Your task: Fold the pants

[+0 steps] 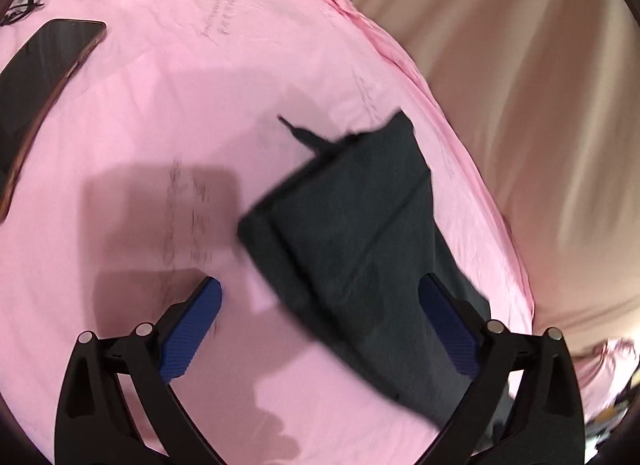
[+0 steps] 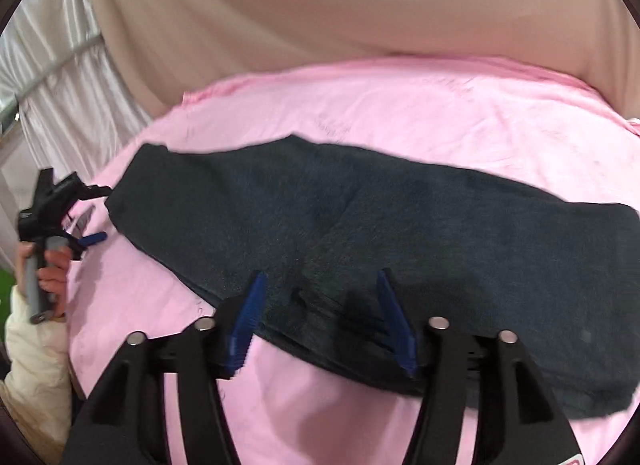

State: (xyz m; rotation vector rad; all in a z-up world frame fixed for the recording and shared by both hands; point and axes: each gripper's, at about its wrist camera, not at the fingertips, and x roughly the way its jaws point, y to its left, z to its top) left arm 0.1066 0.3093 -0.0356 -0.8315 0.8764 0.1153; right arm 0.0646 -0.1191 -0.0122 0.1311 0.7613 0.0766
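Dark pants [image 2: 380,233] lie flat, folded lengthwise into one long strip, on a pink sheet [image 2: 440,117]. My right gripper [image 2: 320,281] is open, its blue pads [image 2: 248,317] just above the strip's near edge at its middle. My left gripper [image 1: 320,289] is open over one end of the pants [image 1: 360,233]; its right pad [image 1: 448,325] is over the cloth and its left pad over the bare sheet [image 1: 160,113]. In the right wrist view the left gripper [image 2: 92,221] shows at the strip's left end. Neither holds cloth.
A black phone [image 1: 44,77] lies on the sheet at the far left of the left wrist view, a thin cable [image 1: 24,9] beyond it. A beige curtain [image 2: 320,5] hangs behind the table. The person's cream sleeve [image 2: 36,353] is at the left.
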